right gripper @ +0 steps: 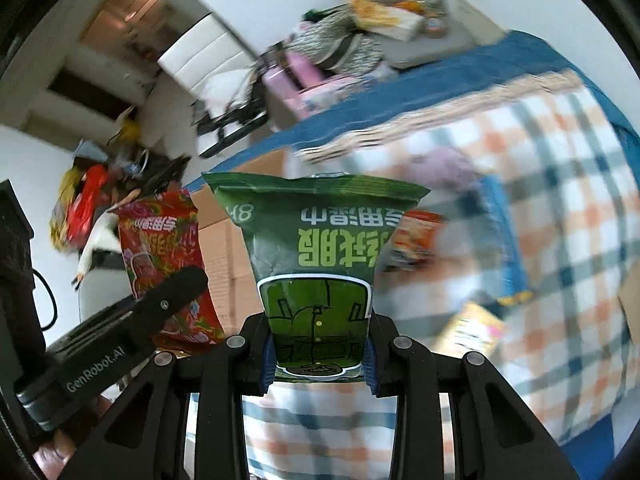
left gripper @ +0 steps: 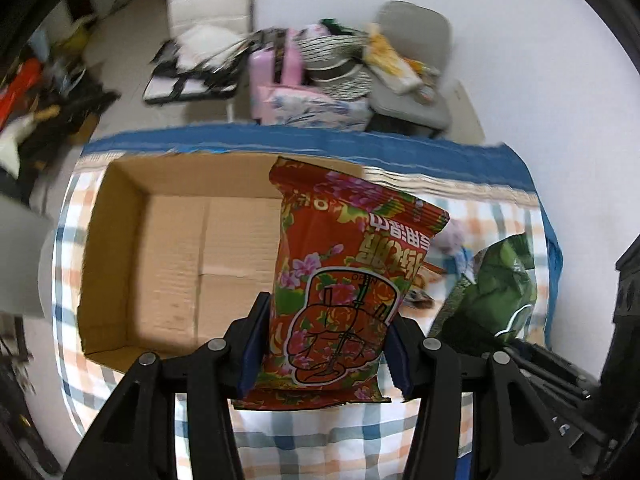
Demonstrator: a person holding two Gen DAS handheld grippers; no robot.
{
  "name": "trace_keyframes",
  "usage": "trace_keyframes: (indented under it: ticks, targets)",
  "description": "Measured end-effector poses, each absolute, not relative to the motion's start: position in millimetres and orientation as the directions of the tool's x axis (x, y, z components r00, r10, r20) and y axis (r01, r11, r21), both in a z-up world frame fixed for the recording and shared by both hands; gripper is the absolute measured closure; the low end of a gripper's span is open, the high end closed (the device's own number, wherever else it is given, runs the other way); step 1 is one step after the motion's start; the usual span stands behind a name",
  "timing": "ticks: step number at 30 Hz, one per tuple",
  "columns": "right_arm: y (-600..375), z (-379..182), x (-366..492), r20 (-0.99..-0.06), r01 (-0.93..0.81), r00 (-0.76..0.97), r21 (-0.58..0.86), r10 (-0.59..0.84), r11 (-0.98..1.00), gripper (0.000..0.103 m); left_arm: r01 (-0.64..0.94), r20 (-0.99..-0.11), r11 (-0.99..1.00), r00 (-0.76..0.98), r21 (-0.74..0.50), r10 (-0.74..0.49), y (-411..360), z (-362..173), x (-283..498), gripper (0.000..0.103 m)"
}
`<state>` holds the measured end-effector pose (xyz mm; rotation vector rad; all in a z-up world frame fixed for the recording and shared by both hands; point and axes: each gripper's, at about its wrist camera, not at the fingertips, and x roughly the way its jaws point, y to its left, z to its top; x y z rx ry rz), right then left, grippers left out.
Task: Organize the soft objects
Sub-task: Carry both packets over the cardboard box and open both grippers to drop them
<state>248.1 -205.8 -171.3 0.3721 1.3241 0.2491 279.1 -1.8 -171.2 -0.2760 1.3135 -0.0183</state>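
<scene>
The left gripper (left gripper: pixel 324 344) is clamping a red snack bag (left gripper: pixel 340 276) above the cardboard box (left gripper: pixel 120 240). The right gripper (right gripper: pixel 318 350) is gripping a green snack bag (right gripper: pixel 316 248) over the checkered surface (right gripper: pixel 560 200).

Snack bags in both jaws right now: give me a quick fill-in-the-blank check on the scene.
1. The left gripper is shut on the ___ snack bag.
2. The right gripper is shut on the ___ snack bag.
3. The cardboard box on the checked cloth is ___ inside.

Missing words: red; green; empty
</scene>
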Motion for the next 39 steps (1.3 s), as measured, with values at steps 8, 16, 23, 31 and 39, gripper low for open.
trace_keyframes:
  ticks: [8,16,23,31,39]
  targets:
    - [-103,-209,297,-0.92,0.002,0.112,0.377,0.375,0.926,0.067,-0.294,-0.951,0.907,0.151,-0.303,-0.269,87,-231,315,0.055]
    - [-61,-271,336,-0.968,0.002,0.053,0.247,0.246,0.969,0.067,-0.333,-0.929,0.873,0.025,-0.357,-0.37,107,-299,356,0.054]
    - [-50,-300,362,-0.991,-0.013,0.039,0.128,0.128,0.992,0.067,-0.258,-0.93,0.901,-0.024,-0.348,-0.366,91,-318,379,0.053]
    - [-56,-311,374,-0.993,-0.01,0.039,0.111,0.111,0.994,0.046,-0.209,-0.946,0.926,-0.009,-0.316,-0.325,87,-311,387,0.021]
    - [-54,-297,361,-0.995,-0.048,0.069,0.073,0.076,0.996,0.008,-0.143,-0.979,0.97,0.069,-0.198,-0.19,101,-287,363,0.008]
